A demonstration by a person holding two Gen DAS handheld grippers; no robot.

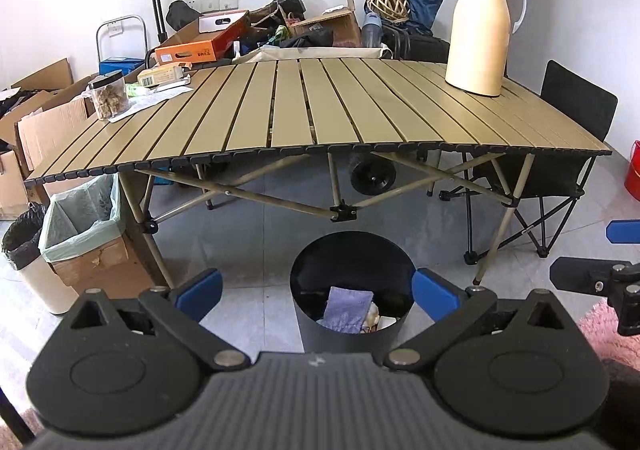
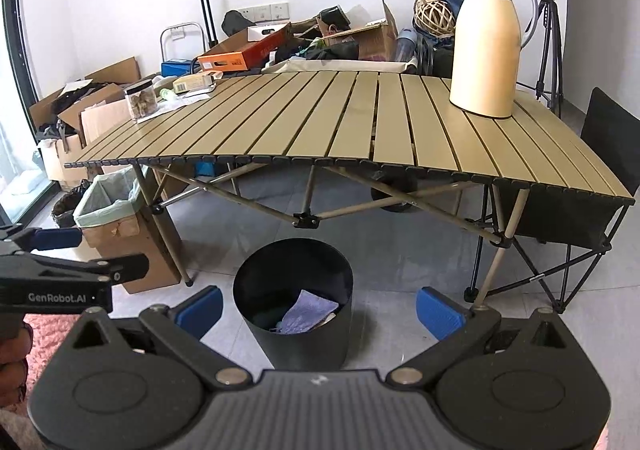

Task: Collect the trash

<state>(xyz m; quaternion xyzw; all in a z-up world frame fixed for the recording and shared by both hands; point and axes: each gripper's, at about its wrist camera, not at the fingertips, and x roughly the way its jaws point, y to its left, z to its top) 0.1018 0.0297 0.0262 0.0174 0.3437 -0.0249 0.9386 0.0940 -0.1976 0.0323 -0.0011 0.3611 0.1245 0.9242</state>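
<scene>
The round black metal trash bin [image 1: 352, 290] stands on the grey tiled floor [image 1: 256, 242] just in front of the table, near its middle. Inside lie a purple cloth [image 1: 347, 308] and pale scraps beside it. The left tool [image 1: 316, 292] hangs above the bin, blue pads spread wide apart, empty. The right tool [image 2: 318, 308] hangs beside it in the same state: pads apart, nothing between them.

The folding table [image 2: 360, 118] has an olive slatted top on crossed metal legs. A cream thermos jug with a grey collar [image 2: 490, 42] stands upright at its far right. A clear jar with a black lid [image 2: 141, 98] stands at the far left on papers.

A cardboard box lined with a pale green bag [image 1: 86, 234] sits left of the table. A black folding chair [image 1: 576, 142] stands at the right end. Boxes and bags crowd the white wall behind.
</scene>
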